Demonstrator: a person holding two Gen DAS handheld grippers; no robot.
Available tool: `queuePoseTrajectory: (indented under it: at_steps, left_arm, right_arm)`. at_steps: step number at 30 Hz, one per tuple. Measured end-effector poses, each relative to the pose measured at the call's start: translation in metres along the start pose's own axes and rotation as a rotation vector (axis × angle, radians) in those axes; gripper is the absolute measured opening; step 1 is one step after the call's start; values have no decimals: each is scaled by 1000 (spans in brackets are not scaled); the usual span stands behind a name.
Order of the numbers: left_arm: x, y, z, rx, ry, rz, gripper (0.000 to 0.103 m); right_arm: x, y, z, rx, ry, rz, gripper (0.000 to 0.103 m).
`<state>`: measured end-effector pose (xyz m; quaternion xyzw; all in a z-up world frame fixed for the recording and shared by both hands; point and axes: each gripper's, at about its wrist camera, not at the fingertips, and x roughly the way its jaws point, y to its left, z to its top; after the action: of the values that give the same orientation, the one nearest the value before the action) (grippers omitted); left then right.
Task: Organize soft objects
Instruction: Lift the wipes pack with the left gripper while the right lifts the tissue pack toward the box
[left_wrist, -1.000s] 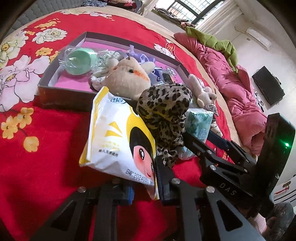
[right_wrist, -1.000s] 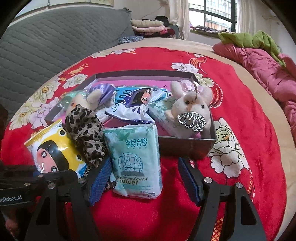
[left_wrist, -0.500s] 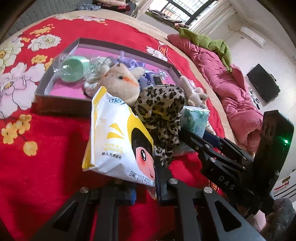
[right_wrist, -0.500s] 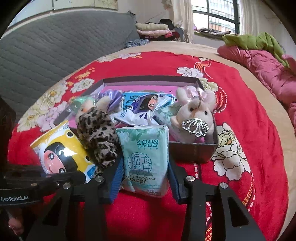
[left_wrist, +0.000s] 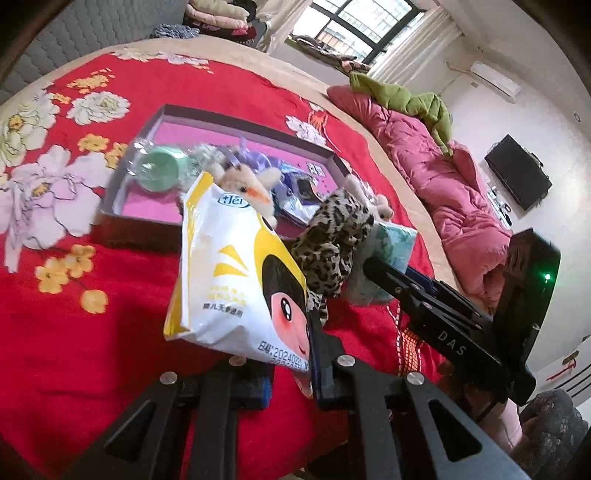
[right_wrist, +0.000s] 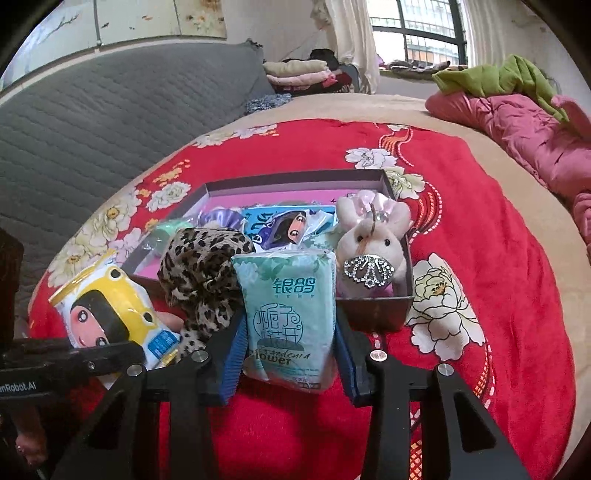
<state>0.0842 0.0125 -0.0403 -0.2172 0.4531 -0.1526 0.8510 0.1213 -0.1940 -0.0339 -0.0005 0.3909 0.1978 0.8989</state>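
Note:
My left gripper (left_wrist: 290, 373) is shut on a yellow-and-white wipes pack (left_wrist: 236, 273) with a cartoon face, held above the red bedspread; the pack also shows in the right wrist view (right_wrist: 110, 310). My right gripper (right_wrist: 290, 354) is shut on a teal tissue pack (right_wrist: 290, 314), lifted off the bed; it also shows in the left wrist view (left_wrist: 391, 247). A leopard-print cloth (right_wrist: 203, 273) hangs between the two packs. Behind stands a dark box with a pink floor (right_wrist: 295, 184) that holds a white plush bunny (right_wrist: 373, 236), a blue cartoon pack (right_wrist: 284, 225) and a green ball (left_wrist: 159, 171).
A red floral bedspread (right_wrist: 480, 258) covers the bed. A pink quilt (left_wrist: 443, 177) with a green blanket (left_wrist: 402, 96) lies along the right side. A grey padded headboard (right_wrist: 92, 110) stands at the left. Folded clothes (right_wrist: 299, 72) sit at the back.
My right gripper closed on the teal tissue pack and raised it. My left gripper rose with the wipes pack, so the box looks farther below.

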Motion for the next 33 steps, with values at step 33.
queuePoseTrajectory:
  at_steps: [33]
  left_arm:
    - [-49,5,15,69,-155,169,16]
  right_arm:
    - [-50,-10,18,28,-181,32,45]
